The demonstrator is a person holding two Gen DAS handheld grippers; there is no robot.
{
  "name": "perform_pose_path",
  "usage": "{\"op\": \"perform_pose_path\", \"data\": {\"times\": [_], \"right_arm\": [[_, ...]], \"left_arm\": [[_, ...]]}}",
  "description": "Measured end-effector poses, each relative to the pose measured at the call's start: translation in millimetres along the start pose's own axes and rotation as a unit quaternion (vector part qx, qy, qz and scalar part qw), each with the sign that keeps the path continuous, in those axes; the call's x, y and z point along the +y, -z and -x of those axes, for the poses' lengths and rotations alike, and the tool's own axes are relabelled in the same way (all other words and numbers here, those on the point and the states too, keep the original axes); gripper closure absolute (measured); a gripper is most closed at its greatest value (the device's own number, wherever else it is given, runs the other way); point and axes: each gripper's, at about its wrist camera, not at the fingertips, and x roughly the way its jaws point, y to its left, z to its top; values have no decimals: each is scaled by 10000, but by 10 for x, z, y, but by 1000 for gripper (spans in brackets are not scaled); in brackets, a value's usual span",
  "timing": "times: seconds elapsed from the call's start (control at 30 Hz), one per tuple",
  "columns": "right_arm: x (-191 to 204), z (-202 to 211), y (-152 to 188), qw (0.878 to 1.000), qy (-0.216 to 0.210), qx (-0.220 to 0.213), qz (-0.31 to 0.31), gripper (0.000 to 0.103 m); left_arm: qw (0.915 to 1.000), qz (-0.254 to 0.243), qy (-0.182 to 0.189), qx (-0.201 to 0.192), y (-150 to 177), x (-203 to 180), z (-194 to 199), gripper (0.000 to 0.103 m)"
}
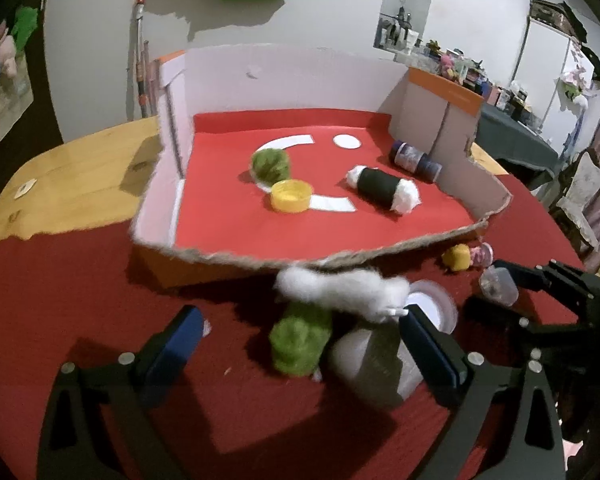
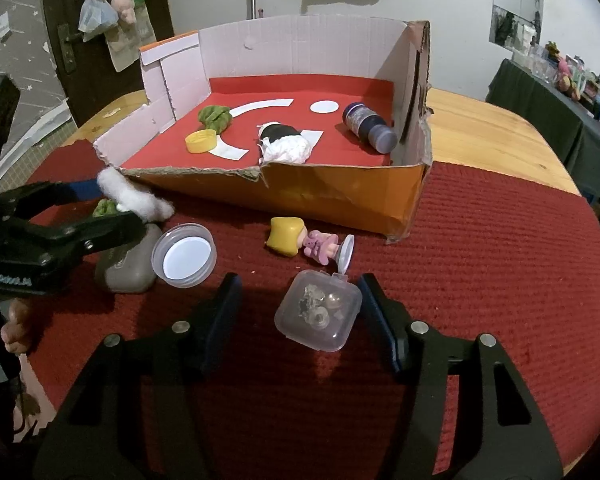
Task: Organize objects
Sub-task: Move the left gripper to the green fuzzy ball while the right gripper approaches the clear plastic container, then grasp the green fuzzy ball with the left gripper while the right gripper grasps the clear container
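Observation:
An open cardboard box with a red floor holds a green fluffy ball, a yellow cap, a black roll with white ends and a dark bottle. My left gripper is open over a white cotton tuft, a green ball and a grey pouch. My right gripper is open around a clear small case.
A yellow-haired doll and a clear round lid lie on the red mat in front of the box. The wooden table extends behind. A cluttered shelf stands at the far right.

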Motion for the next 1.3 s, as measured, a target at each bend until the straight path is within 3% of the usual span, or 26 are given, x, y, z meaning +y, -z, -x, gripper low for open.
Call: {"op": "perform_pose_path", "data": {"times": [0.2, 0.3, 0.37, 0.6, 0.73, 1.2, 1.3], "right_arm": [[18, -2, -1, 10000, 4, -4, 30, 45], [18, 0, -1, 10000, 27, -5, 24, 52], [22, 3, 1, 10000, 27, 1, 30, 52], [63, -1, 0, 9999, 58, 6, 96, 53], [63, 14, 6, 9999, 55, 6, 120, 59], [61, 3, 3, 9999, 51, -2, 125, 60], [85, -6, 2, 9997, 141, -12, 192, 66]], "left_arm": [[9992, 402, 37, 53, 24, 282, 10, 6], [9992, 383, 111, 45, 22, 285, 17, 11], [9993, 338, 145, 32, 14, 266, 22, 21], [9987, 142, 492, 40, -6, 119, -16, 38], [9958, 134, 904, 75, 9, 136, 12, 63], [9962, 72, 851, 199, 20, 262, -60, 65], [9970, 18, 750, 207, -17, 208, -100, 65]]}}
